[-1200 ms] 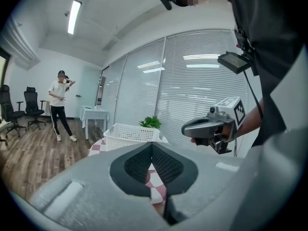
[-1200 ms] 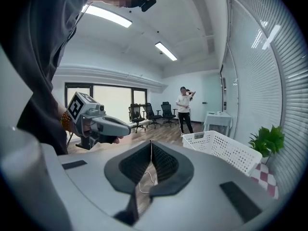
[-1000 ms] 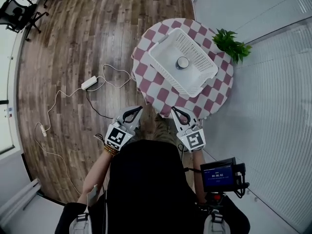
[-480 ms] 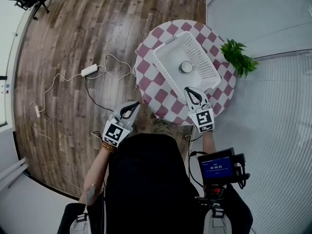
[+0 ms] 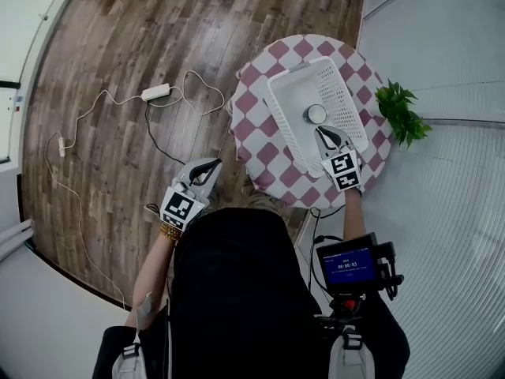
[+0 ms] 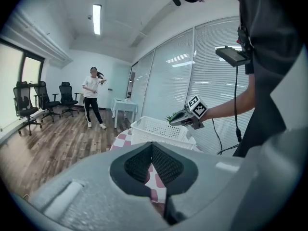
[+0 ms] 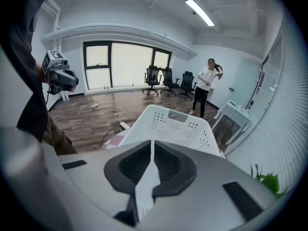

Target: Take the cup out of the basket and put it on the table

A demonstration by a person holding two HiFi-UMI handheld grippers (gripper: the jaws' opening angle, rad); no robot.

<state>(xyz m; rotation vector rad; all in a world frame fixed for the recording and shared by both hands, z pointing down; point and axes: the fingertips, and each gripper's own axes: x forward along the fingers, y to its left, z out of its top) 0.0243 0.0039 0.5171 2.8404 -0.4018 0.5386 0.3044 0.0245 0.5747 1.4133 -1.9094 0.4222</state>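
Here, a round checkered surface (image 5: 260,125) stands on a wooden floor (image 5: 118,61). The right tongs (image 5: 325,136), closed and empty, hover over the white basket (image 5: 293,101). The cup (image 5: 316,114) sits inside, just beyond their tips. The left tongs (image 5: 207,168), likewise closed and empty, hang beside the surface.

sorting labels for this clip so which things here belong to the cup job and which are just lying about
Belongs to the job: cup, white basket, checkered table, right gripper.
Just lying about: potted plant, power strip on the floor, office chairs, person standing at the back.
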